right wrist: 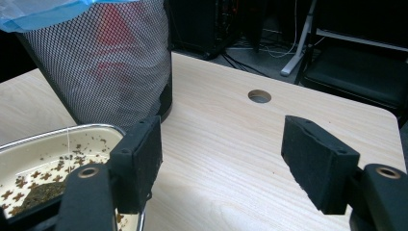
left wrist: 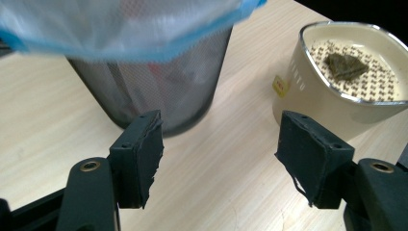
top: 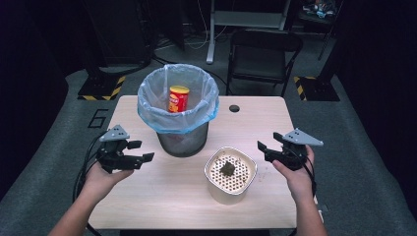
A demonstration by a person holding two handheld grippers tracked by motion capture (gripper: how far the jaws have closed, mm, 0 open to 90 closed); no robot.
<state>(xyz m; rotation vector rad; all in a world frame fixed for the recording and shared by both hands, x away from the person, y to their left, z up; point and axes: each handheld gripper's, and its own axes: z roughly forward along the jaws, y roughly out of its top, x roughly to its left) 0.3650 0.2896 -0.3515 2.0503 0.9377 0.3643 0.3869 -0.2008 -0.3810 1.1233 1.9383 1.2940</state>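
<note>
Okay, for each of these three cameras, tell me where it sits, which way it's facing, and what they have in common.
High view: above the person's side, facing forward and down at the table; forearms, left gripper and right gripper show.
Left gripper view: rides the left gripper, facing the mesh bin and cream container; its open jaws show.
Right gripper view: rides the right gripper, facing the bin and table's cable hole; its open jaws show.
Shared: bin and container in all three.

My pale wooden table (top: 255,123) stood on grey carpet floor (top: 364,162); behind it, a black folding chair (top: 263,54), white metal frame (top: 246,19), dim surroundings.
</note>
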